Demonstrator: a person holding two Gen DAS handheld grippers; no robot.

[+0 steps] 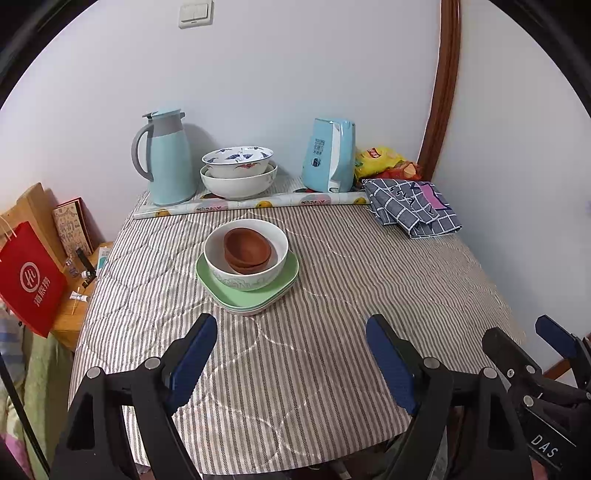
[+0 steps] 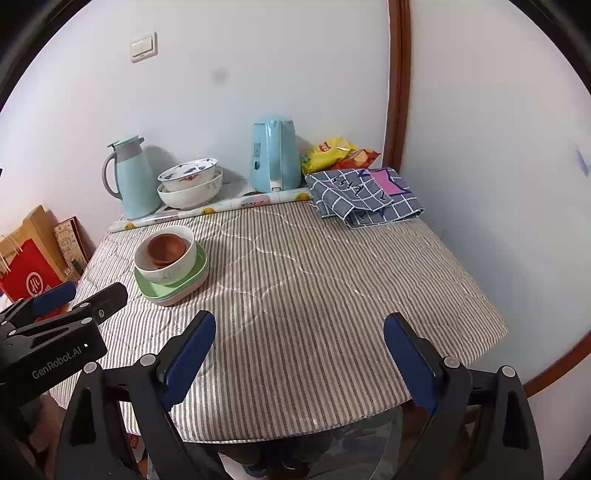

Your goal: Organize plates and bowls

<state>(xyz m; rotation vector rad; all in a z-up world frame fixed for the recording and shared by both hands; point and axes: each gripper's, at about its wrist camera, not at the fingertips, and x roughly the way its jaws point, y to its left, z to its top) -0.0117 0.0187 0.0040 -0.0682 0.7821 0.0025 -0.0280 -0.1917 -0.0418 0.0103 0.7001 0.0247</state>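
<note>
Brown bowls (image 1: 246, 251) nested in white bowl (image 1: 245, 273) on green plates (image 1: 255, 295), striped cloth (image 1: 332, 295). My left tongs (image 1: 291, 338) and right tongs (image 2: 299, 332) spread, empty.

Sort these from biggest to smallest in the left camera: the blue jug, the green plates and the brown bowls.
1. Blue jug.
2. Green plates, wider but flat and nearer the camera, so this order is unsure.
3. Brown bowls, clearly smallest.

wall (image 1: 295, 74) — pale, plain | door frame (image 2: 398, 92) — brown wood | light switch (image 1: 195, 14)
</note>
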